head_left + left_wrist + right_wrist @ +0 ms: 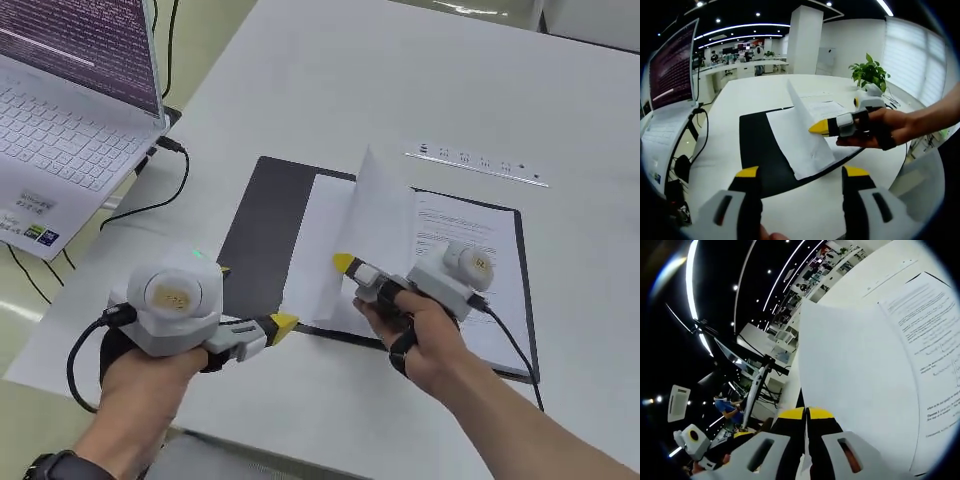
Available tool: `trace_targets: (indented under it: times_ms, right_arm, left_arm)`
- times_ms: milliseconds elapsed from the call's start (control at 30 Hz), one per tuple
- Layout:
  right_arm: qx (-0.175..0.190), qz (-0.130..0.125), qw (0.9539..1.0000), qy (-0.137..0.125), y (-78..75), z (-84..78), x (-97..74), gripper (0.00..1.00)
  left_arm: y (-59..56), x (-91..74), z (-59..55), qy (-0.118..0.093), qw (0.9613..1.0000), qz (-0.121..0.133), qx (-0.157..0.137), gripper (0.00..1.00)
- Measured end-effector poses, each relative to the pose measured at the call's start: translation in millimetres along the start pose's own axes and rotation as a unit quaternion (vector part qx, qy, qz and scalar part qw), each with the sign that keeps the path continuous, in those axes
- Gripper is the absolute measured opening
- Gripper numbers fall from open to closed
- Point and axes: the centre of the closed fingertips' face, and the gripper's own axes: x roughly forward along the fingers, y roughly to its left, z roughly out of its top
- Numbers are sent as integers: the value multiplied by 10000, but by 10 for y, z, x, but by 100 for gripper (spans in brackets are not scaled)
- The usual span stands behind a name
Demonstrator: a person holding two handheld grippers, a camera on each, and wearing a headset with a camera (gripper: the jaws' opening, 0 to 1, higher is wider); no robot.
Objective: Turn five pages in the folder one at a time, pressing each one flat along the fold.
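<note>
My right gripper [345, 263] has its yellow-tipped jaws pinched on the near edge of a thin white page [385, 220], which stands lifted over the open black folder [262, 225]; my left gripper [283, 323] hangs just off the folder's near edge, jaws apart. The folder lies flat on a smooth white desk [400, 80] near an open laptop [60, 130], in a bright office with ceiling strip lights and a potted plant [869, 75].

The page [385, 220] is matt white paper, the folder [265, 230] matt black, the table [400, 80] smooth.
</note>
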Motion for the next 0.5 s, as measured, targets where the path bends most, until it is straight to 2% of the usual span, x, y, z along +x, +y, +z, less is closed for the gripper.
trace_targets:
  times_ms: [500]
  right_arm:
    - [177,-52,9997,146,-31,-116,242,0]
  left_arm:
    - [39,11,-31,-6,9999,-33,-130,64]
